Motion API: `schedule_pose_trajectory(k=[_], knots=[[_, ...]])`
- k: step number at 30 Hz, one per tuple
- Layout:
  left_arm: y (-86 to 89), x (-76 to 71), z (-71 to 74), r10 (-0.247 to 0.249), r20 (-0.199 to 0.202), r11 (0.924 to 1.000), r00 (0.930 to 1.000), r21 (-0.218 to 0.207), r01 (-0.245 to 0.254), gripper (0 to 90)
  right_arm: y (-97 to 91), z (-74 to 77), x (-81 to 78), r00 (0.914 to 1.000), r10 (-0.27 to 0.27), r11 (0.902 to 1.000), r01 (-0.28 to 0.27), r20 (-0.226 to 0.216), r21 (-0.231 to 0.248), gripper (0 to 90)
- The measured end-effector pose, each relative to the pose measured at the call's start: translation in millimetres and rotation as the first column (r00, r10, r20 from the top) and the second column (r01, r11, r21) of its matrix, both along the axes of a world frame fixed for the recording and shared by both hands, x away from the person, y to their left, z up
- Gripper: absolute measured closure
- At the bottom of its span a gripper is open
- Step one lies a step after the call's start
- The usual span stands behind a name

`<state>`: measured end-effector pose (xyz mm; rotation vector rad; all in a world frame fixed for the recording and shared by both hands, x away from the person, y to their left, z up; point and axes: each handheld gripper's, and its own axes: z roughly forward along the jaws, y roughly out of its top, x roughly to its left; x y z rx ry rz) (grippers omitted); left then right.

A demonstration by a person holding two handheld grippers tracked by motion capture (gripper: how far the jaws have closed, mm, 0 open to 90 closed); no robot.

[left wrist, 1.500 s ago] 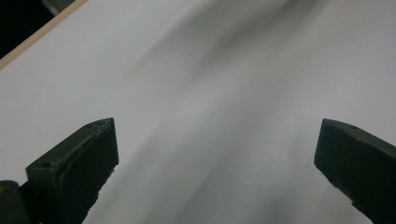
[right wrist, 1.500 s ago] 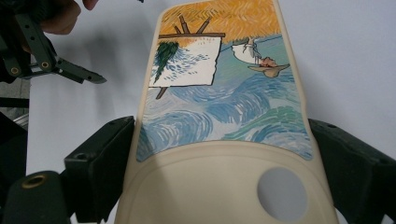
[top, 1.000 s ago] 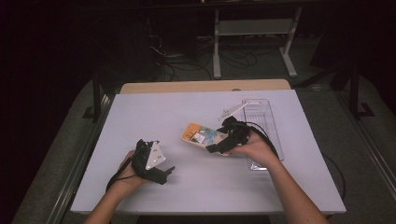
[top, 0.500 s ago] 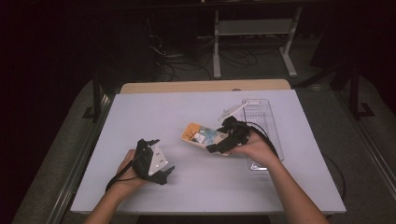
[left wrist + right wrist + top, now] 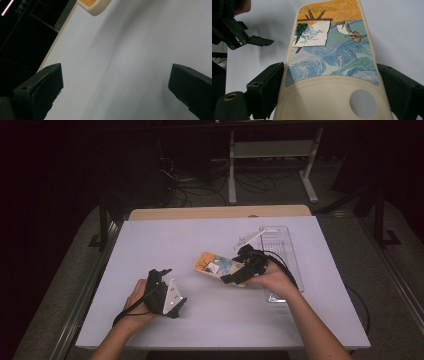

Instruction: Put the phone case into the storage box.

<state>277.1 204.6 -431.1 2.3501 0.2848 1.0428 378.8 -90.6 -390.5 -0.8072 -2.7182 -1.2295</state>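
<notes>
I see one white table [image 5: 200,245] under my hands, its top bare and matte, with a strip of pale wood along its far edge.

Nearest me, my left gripper [image 5: 162,292] rests low over the table's near left part, a grey three-cornered plate on top and a black cable trailing back past my wrist. In the left gripper view its two jaws stand wide apart with nothing but white tabletop between them.

A little farther out and to the right, my right gripper [image 5: 239,274] is pinching the one cream-coloured case [image 5: 332,57] by its long sides. In the right gripper view both jaws press flat against the case's edges. The case bears a painted scene of blue swirls, an easel and an orange sky, and a round hole near my end. It sits near the table's middle, just left of one clear plastic tray [image 5: 285,245].

The tray lies along the right part of the table, partly under my right hand.

Beyond the table the room is dark: grey floor, tangled cables and one white metal stand [image 5: 270,150].
</notes>
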Motion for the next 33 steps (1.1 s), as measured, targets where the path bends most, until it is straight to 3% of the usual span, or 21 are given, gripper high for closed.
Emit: schedule_pose_trajectory(k=[1,5,21,33], knots=[[-1.0,-0.4,-1.6,0.000,0.006,0.9998,1.0000,-0.018,0.000,0.0,0.1,0.1,-0.2,1.0000,-0.003,1.0000,0.003,0.002,-0.002,11.0],[-2.0,-1.4,-1.6,-0.006,0.028,0.9999,0.9996,0.016,0.006,0.0,0.3,0.7,-0.8,0.9999,-0.004,1.0000,0.004,-0.012,0.007,11.0],[-5.3,-5.6,-1.9,-0.023,0.125,0.9967,0.9919,0.080,0.013,0.0,0.6,0.7,-1.0,0.9999,-0.005,1.0000,0.005,-0.010,0.007,11.0],[-10.7,-8.5,-6.1,-0.053,0.232,0.9884,0.9713,0.151,0.018,0.0,0.6,0.7,-0.9,1.0000,-0.005,1.0000,0.005,-0.008,0.004,11.0]])
